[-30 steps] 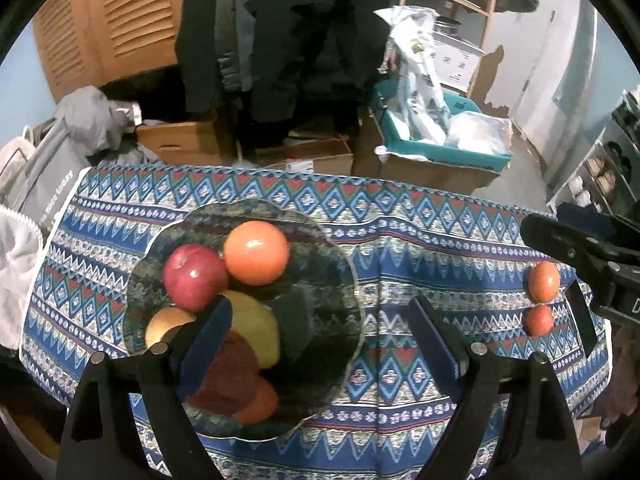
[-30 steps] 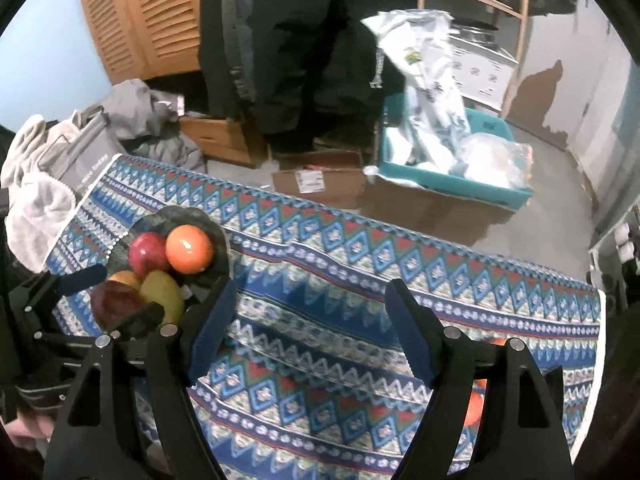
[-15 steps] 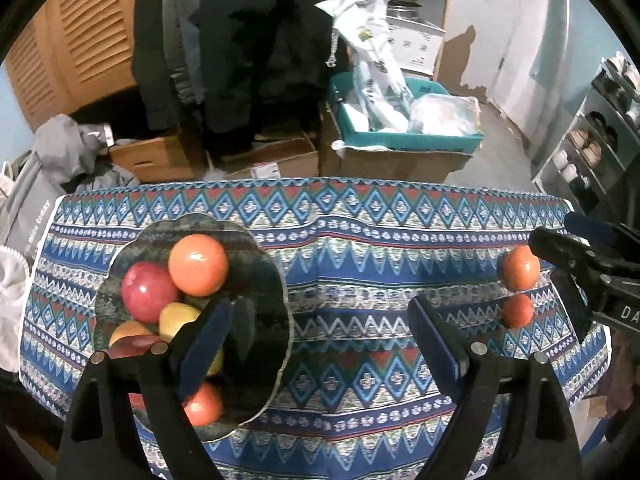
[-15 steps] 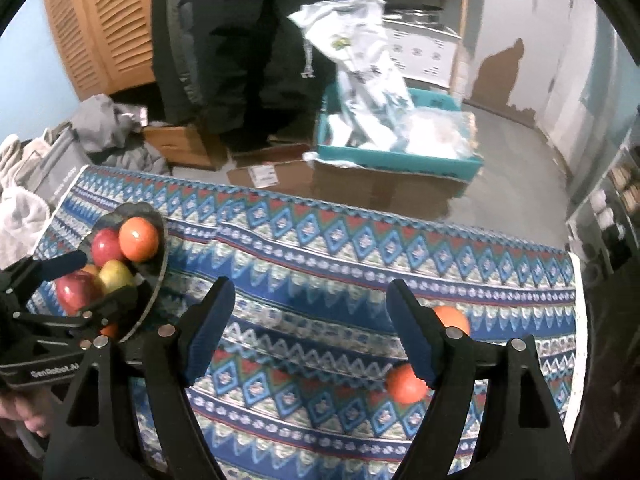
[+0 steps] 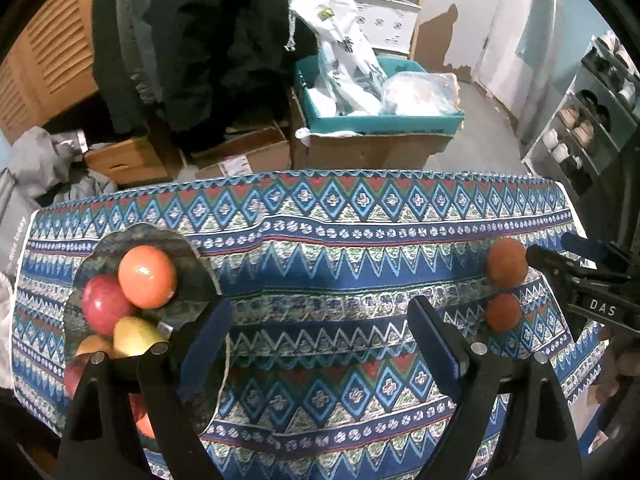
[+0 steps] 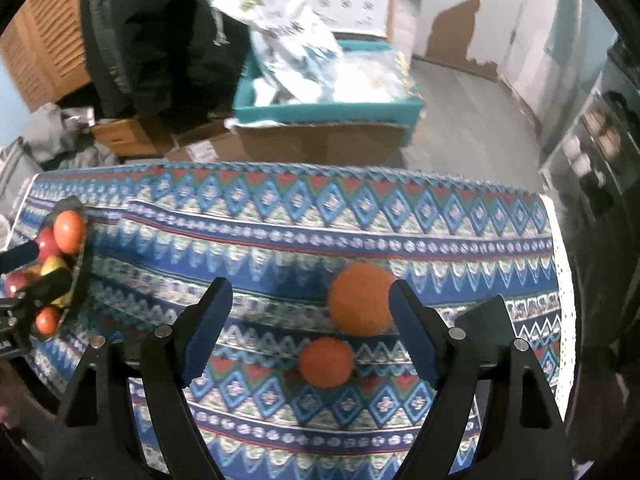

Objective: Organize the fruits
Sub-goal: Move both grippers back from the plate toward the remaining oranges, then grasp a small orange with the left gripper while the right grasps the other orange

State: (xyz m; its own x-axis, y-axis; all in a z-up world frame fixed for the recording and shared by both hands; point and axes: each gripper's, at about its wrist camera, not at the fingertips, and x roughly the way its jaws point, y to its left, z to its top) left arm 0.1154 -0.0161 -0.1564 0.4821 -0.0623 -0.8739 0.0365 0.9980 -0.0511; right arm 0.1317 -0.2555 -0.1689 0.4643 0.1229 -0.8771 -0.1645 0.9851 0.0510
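Right gripper (image 6: 310, 320) jaws wide open, empty; large orange (image 6: 361, 299) just inside right finger, small orange (image 6: 326, 362) lower centre. Left gripper (image 5: 322, 340) wide open, empty, beside plate (image 5: 200, 276).

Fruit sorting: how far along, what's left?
Mostly done: the plate already holds a pile of fruit, with an orange and red apple on top. Nothing is in hand; both claws are open. The right claw hangs over the larger orange and smaller orange, both left on the tablecloth.
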